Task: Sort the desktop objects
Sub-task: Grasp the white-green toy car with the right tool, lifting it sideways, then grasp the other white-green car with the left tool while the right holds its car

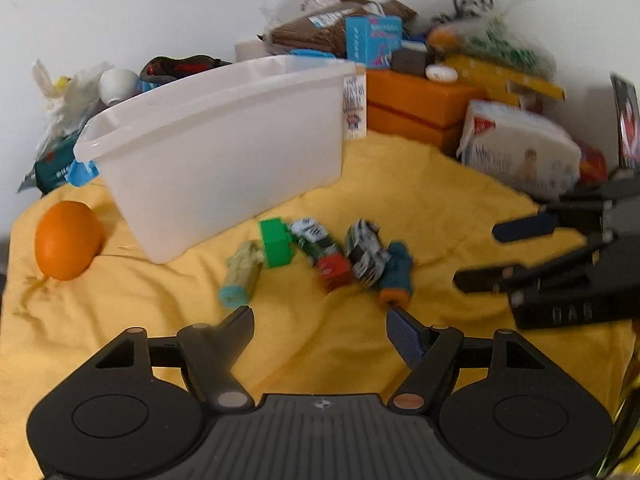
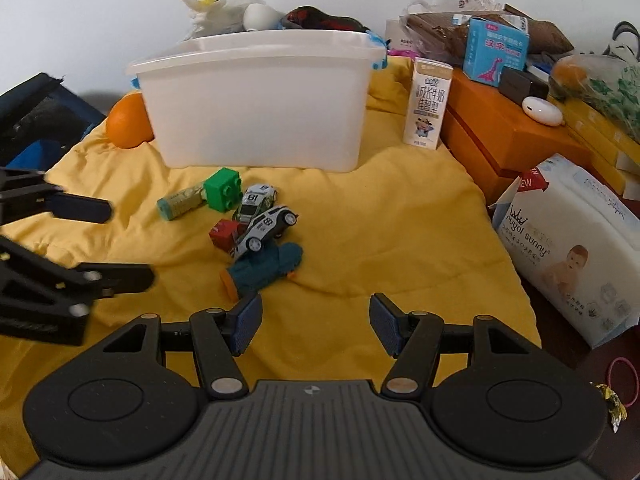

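**Both sets of fingers spread wide, nothing held, toys heaped before the bin**

Fingers of the left gripper (image 1: 320,330) stand released with bare cloth between them; those of the right gripper (image 2: 316,320) are likewise parted and hold nothing. Each gripper hovers over the yellow cloth (image 2: 400,220), near the toy heap and touching none of it.

A white plastic bin (image 2: 256,100) stands upright on the cloth. Just in front of it lie a green block (image 2: 223,189) and a small roll with a teal end (image 2: 180,202), touching each other. Beyond those, away from the bin, two toy cars (image 2: 264,220) lean together over a red cube (image 2: 224,234), and a teal plush toy (image 2: 264,266) lies farthest out. An orange (image 2: 128,122) sits beside the bin's left wall; a milk carton (image 2: 428,104) stands upright off its right corner.
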`<control>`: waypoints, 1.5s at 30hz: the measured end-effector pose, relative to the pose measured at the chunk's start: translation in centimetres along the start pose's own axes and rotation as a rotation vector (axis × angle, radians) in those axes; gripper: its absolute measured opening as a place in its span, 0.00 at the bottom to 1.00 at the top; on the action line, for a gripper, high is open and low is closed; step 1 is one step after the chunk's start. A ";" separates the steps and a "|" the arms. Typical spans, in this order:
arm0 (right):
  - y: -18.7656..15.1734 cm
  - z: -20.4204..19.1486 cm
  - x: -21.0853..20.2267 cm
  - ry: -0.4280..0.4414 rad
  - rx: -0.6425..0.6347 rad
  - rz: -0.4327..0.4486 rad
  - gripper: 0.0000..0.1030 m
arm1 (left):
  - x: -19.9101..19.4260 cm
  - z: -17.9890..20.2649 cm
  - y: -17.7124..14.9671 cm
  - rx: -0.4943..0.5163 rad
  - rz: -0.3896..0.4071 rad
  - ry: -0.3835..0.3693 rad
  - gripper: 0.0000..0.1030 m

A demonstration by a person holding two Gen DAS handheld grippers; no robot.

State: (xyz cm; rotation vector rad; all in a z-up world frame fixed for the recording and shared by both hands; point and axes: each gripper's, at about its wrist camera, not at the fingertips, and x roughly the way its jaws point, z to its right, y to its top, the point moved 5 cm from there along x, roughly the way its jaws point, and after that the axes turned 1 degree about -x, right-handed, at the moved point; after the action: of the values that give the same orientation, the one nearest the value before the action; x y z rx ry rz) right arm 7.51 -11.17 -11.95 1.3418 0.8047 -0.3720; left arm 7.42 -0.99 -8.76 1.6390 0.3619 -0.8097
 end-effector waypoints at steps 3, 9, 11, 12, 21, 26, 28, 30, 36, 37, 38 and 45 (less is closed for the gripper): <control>0.3 0.4 0.2 0.054 -0.068 0.020 0.59 | 0.4 0.8 0.2 -0.038 0.007 0.072 0.74; 2.0 0.7 1.6 0.213 -0.154 0.029 0.46 | 0.6 1.4 -0.4 -0.131 -0.038 0.208 0.74; 3.0 0.6 2.4 0.226 -0.149 0.027 0.46 | 0.1 1.4 -0.7 -0.143 -0.039 0.216 0.74; 3.6 0.5 2.8 0.227 -0.133 0.025 0.47 | 0.0 1.4 -0.8 -0.126 -0.040 0.218 0.74; 4.8 -0.5 8.3 0.233 0.099 -0.112 0.42 | 0.5 -0.9 -0.5 -0.066 -0.069 0.158 0.74; 4.3 -0.6 7.1 0.202 0.052 -0.103 0.22 | 2.0 -0.8 1.9 -0.075 -0.039 0.072 0.72; 4.0 -0.2 6.3 0.208 0.060 -0.091 0.21 | 2.9 -0.5 2.8 -0.090 -0.043 0.024 0.70; 3.7 0.4 5.0 0.197 0.048 -0.061 0.21 | 4.4 0.0 3.7 -0.097 -0.071 -0.001 0.69; 2.1 2.9 1.3 0.127 0.021 -0.024 0.20 | 8.5 1.1 5.7 -0.129 -0.113 -0.053 0.67; 1.7 3.2 1.1 0.121 0.019 -0.026 0.20 | 9.1 1.1 6.0 -0.144 -0.120 -0.050 0.66; 1.2 3.5 0.9 0.109 0.011 -0.033 0.20 | 9.8 1.2 6.3 -0.157 -0.127 -0.044 0.66; -0.7 3.0 0.2 0.138 -0.021 -0.047 0.20 | 13.1 0.7 7.2 -0.100 -0.145 0.040 0.53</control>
State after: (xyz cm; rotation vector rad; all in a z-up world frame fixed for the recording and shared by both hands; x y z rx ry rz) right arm 8.07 -14.13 -12.54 1.3411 0.9538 -0.3088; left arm 21.09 -5.93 -12.38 1.5499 0.5466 -0.8544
